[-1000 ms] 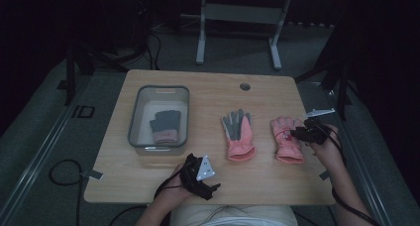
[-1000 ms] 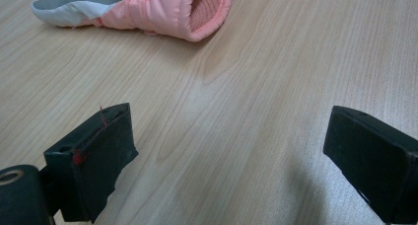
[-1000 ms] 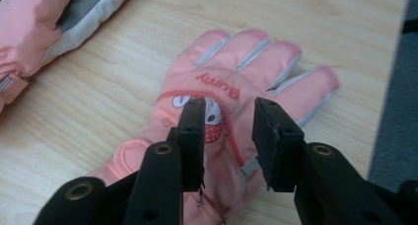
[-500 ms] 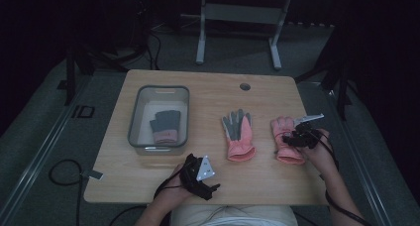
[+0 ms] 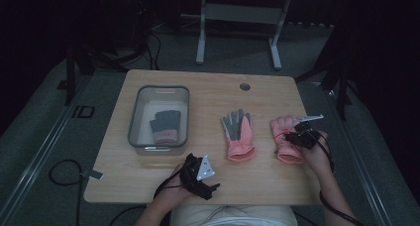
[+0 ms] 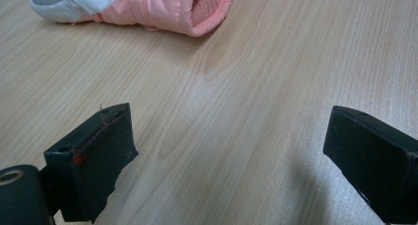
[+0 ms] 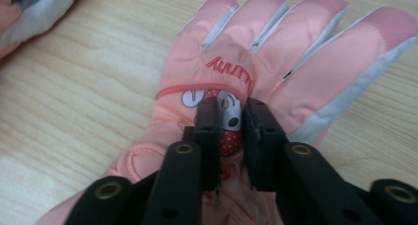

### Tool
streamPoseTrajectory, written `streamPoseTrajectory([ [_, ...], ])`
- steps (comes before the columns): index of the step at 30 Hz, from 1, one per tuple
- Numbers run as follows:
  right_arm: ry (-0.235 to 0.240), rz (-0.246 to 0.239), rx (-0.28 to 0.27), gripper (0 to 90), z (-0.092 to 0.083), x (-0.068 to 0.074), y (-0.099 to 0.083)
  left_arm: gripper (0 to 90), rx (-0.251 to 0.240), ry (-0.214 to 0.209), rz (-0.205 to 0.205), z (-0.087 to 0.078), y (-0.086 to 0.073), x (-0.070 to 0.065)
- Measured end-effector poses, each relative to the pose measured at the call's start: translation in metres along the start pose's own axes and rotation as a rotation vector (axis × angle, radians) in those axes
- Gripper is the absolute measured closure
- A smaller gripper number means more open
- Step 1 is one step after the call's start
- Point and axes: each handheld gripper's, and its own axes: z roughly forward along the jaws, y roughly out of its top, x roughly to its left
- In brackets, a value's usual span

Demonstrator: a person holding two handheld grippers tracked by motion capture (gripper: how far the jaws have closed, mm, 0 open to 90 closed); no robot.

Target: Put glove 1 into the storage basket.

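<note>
Nearest the front edge of the table [image 5: 257, 186] we see the left gripper [image 5: 200, 175], held in the person's left hand [image 5: 173, 192] and resting low over bare wood; in the left gripper view its two black jaws stand wide apart with nothing between them, and the cuff end of a pink and grey glove [image 6: 143, 8] lies on the wood beyond them. Further in, at the right side of the table, we find the right gripper [image 5: 299, 137], held in the person's right hand [image 5: 317, 154], set down on the back of the pink glove [image 5: 286, 139] that lies flat with its fingers pointing away from the person. In the right gripper view the jaws have just been closing and now stand narrow, pinching a fold of the glove's fabric [image 7: 231, 111] at the printed cartoon patch below the red lettering. Just beside this glove, toward the middle of the table, we note the pink and grey glove [image 5: 239, 135], lying flat and apart from the first. Left of it we see a clear plastic bin [image 5: 136, 114], inside which a dark grey glove [image 5: 165, 127] with a pink cuff lies. Near the far edge we mark a round hole [image 5: 244, 86] in the tabletop.
</note>
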Motion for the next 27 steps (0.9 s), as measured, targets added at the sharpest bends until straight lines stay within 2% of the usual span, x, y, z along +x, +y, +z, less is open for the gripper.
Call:
streamPoseTrajectory([
  [1,-0.003,0.010,-0.003,79.6,-0.001,0.000,0.000,4.9,0.000,0.000,0.000,0.000,0.000,0.000],
  [2,-0.014,0.017,-0.017,83.3,-0.003,0.001,0.001,4.9,-0.007,-0.003,-0.007,0.000,-0.001,0.000],
  [7,-0.038,0.015,-0.034,85.0,-0.010,0.002,0.006,4.9,-0.008,0.000,-0.009,-0.001,-0.001,0.001],
  [9,-0.062,0.010,-0.061,85.3,-0.021,0.003,0.013,4.9,-0.008,0.003,-0.008,-0.001,-0.001,0.001],
  [12,-0.055,0.023,-0.087,85.2,-0.032,0.004,0.021,4.9,-0.017,-0.005,-0.018,-0.001,-0.001,0.001],
  [16,-0.069,0.010,-0.107,85.2,-0.046,0.011,0.033,4.9,-0.017,-0.002,-0.020,0.000,-0.001,0.002],
  [23,-0.055,-0.011,-0.169,85.1,-0.073,0.026,0.054,4.9,-0.014,-0.004,-0.021,0.001,-0.001,0.002],
  [27,-0.045,-0.031,-0.209,85.0,-0.088,0.040,0.067,4.9,-0.012,-0.003,-0.020,0.000,-0.001,0.002],
])
